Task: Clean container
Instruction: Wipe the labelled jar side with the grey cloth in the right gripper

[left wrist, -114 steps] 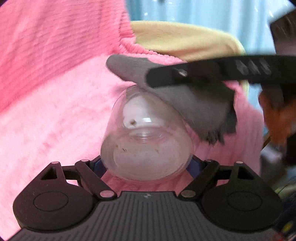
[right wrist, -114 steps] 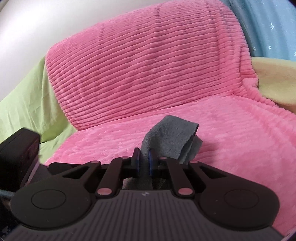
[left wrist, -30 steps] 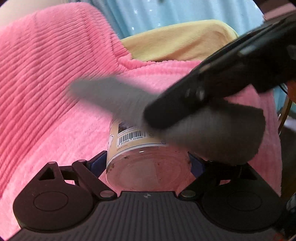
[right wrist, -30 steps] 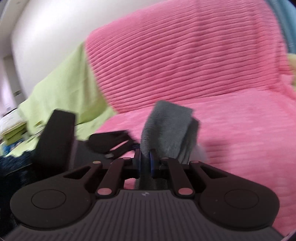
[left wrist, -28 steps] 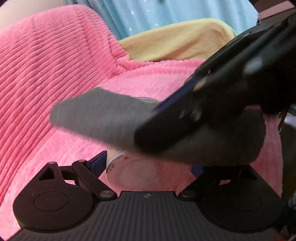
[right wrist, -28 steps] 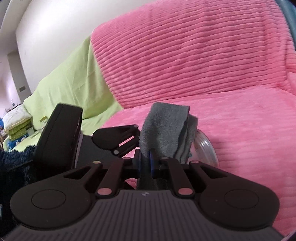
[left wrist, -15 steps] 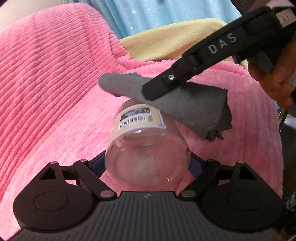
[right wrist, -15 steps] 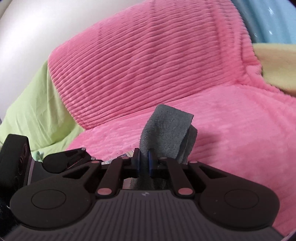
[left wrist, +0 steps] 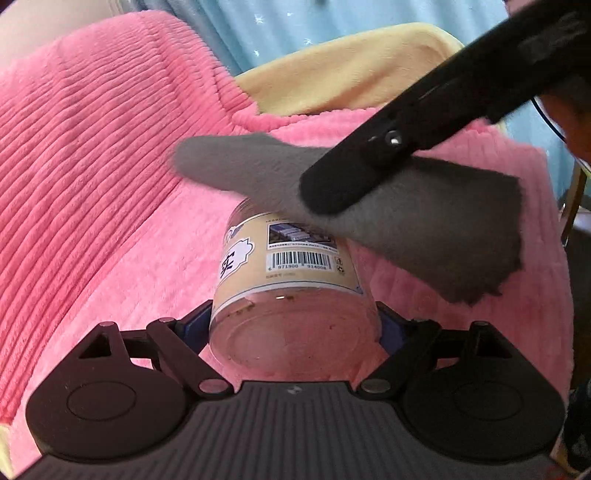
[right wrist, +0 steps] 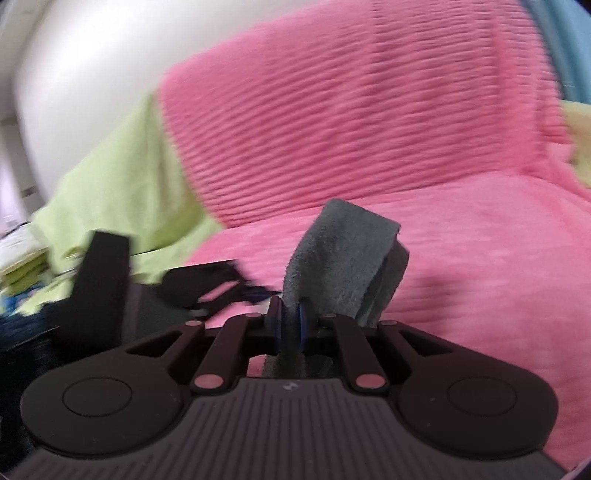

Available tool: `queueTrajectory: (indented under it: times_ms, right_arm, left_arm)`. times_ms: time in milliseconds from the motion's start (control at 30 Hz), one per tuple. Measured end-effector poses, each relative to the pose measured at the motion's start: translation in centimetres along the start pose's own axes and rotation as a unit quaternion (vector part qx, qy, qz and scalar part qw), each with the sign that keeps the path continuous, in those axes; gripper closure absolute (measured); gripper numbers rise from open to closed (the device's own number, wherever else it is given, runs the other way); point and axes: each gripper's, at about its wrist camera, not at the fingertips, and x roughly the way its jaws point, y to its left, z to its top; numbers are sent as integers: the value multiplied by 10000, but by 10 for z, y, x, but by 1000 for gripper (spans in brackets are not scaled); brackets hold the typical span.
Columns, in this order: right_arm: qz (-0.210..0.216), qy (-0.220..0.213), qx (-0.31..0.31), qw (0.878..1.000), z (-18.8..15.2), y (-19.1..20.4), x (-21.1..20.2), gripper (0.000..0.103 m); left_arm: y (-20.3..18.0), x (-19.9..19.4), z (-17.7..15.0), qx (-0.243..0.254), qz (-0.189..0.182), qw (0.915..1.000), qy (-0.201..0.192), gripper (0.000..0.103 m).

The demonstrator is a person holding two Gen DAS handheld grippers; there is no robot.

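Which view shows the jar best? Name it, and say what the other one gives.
The left wrist view. The jar lies clamped in the left gripper, with its barcode label, clear base and inner specks visible; the grey cloth covers its far end. In the right wrist view I cannot make out the jar, only the cloth pinched in the right gripper.

A ribbed pink blanket [left wrist: 110, 192] spreads under and ahead of the hand-held gripper, with a yellow cushion [left wrist: 343, 70] and a starred blue curtain [left wrist: 295, 26] beyond it, and a green cover [right wrist: 122, 177] off to its left.
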Motion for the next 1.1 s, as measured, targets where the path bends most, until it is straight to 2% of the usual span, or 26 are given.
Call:
queueTrajectory:
  times_ms: [100, 233, 567, 633, 733, 800, 867, 933, 967, 1033, 1100]
  right_arm:
    - [120, 195, -204, 9995, -3, 11, 13, 96]
    - [217, 141, -61, 9996, -2, 5, 19, 97]
    - [-755, -300, 651, 9946, 1, -32, 13, 97]
    - [-741, -309, 668, 9945, 1, -33, 13, 97]
    - [-709, -253, 572, 9955, 2, -30, 14, 97]
    - [-730, -214, 541, 9956, 2, -30, 11, 96]
    - [-739, -138, 514, 9958, 3, -28, 10, 96]
    - [-716, -39, 395, 9966, 4, -24, 8, 95]
    - [-629, 3, 314, 9975, 5, -20, 6, 95]
    - [-312, 18, 182, 9993, 4, -12, 2, 95]
    - [16, 88, 52, 9999, 4, -3, 3, 95]
  left_arm:
    - [1, 2, 0, 44, -14, 10000, 4, 16]
    - [5, 6, 2, -55, -50, 10000, 58, 16]
    - [5, 11, 9, -149, -79, 9999, 4, 16]
    - [14, 13, 10, -537, -314, 9980, 87, 16]
    - [38, 20, 9, -1477, -852, 9851, 206, 16]
    - [47, 22, 9, -1834, -1035, 9774, 178, 17]
    - [44, 21, 10, -1659, -890, 9820, 131, 17]
    - [25, 18, 13, -887, -375, 9953, 55, 17]
    - [16, 17, 12, -476, -162, 9987, 15, 17]
    - [3, 16, 11, 76, 85, 9999, -46, 17]
    - [-2, 17, 10, 299, 158, 9994, -80, 17]
